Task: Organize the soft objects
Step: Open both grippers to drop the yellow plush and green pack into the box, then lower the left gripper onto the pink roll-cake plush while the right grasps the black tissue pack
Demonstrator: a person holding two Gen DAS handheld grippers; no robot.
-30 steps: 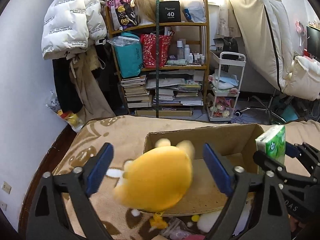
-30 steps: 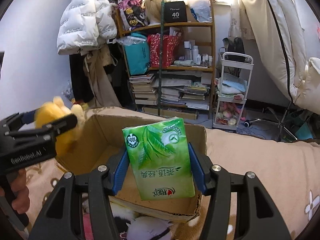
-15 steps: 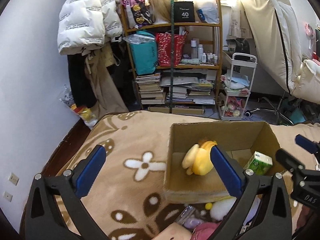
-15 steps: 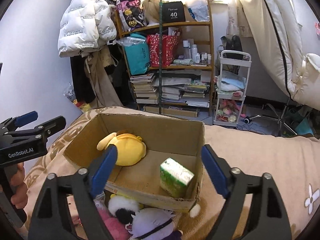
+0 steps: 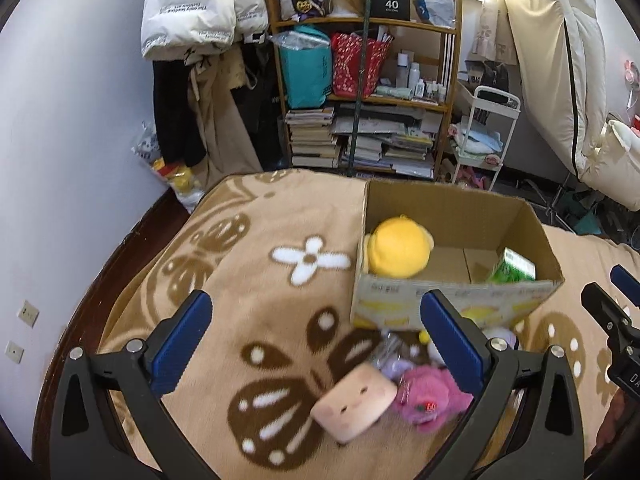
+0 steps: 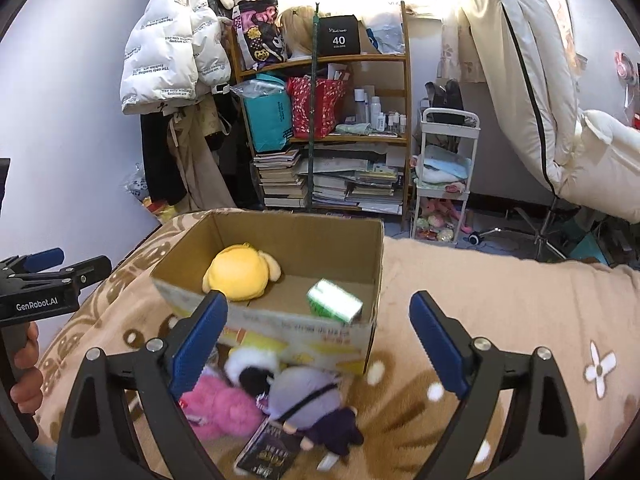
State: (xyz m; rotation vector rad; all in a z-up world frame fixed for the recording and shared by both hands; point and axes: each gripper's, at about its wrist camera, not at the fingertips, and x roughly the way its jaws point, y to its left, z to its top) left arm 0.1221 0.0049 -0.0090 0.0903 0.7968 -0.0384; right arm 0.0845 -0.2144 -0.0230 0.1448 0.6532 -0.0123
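1. An open cardboard box (image 6: 280,320) sits on a tan blanket (image 5: 256,240) patterned with brown butterflies and white flowers, its top flaps out of the way and its floor partly bare.

2. Inside the box, a yellow plush toy (image 6: 240,274) rests against the left wall, while a green tissue pack (image 6: 334,302) lies tilted in the right near corner; the two are apart, with cardboard floor showing between them.

3. The left gripper (image 5: 316,336) hangs over the blanket with its blue pads spread wide and nothing between them; it is held to the left of the box, and a person's hand (image 6: 26,364) grips its handle at the edge of the right wrist view.

4. The right gripper (image 6: 320,334) faces the box's near wall, its jaws opening and empty, the tissue pack lying free in the box beyond them.

5. A loose heap of soft things waits on the blanket just in front of the box: a beige square plush (image 5: 354,404) with a small face, a pink plush (image 6: 220,404), a white-and-black plush (image 6: 252,368) and a grey-and-purple doll (image 6: 316,404).

6. A dark printed packet (image 6: 268,452) lies flat by the doll's lower side.

7. Behind the bed stand a crowded wooden bookshelf (image 6: 328,128) and a white puffer jacket (image 6: 172,40) hung on the wall.
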